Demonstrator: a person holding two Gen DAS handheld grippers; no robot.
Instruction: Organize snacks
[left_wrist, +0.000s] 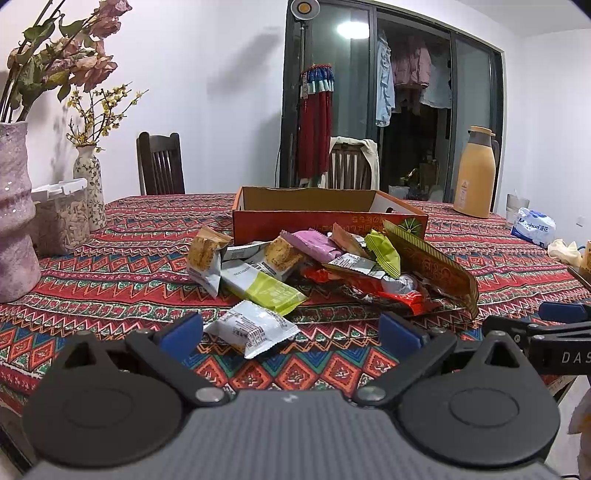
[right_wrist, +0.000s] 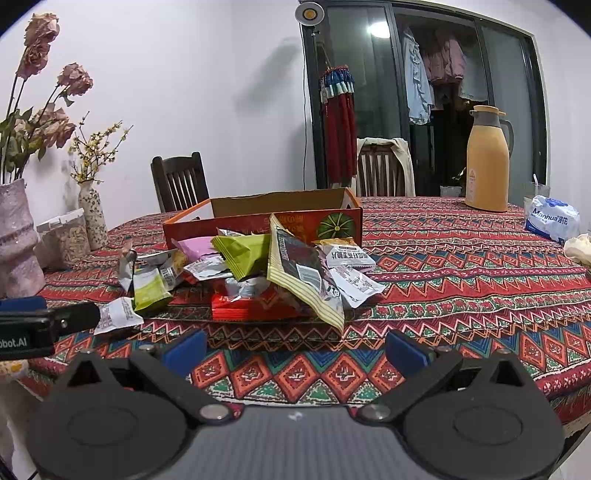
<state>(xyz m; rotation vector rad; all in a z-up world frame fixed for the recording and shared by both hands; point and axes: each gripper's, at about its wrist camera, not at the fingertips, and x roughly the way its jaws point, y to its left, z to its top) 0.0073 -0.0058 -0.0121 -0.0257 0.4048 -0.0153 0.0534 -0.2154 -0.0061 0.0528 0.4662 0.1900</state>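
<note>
Your left hand-held gripper (left_wrist: 290, 334) is spread wide and holds nothing; a small white snack packet (left_wrist: 251, 328) lies on the surface (left_wrist: 122, 269) between its blue fingers (left_wrist: 183, 335), nearer the left one. Your right hand-held gripper (right_wrist: 295, 350) is equally wide and empty, with only patterned cloth between its fingertips. Each view catches the other tool at its edge: the right one at the far right of the left view, the left one at the far left of the right view, just beside the same white packet (right_wrist: 117, 315).

Beyond lies the snack pile (left_wrist: 332, 266), loose on the surface in front of the open orange cardboard box (left_wrist: 325, 212). The left view shows two biscuit packets (left_wrist: 205, 254) at the pile's left. The right view shows a large striped bag (right_wrist: 303, 280) leaning over a red packet (right_wrist: 255, 304), and white packets (right_wrist: 351, 273) on the pile's right that the left view hides.

Vases (left_wrist: 14, 210) stand at the left, a tan thermos jug (right_wrist: 487, 162) at the far right.
</note>
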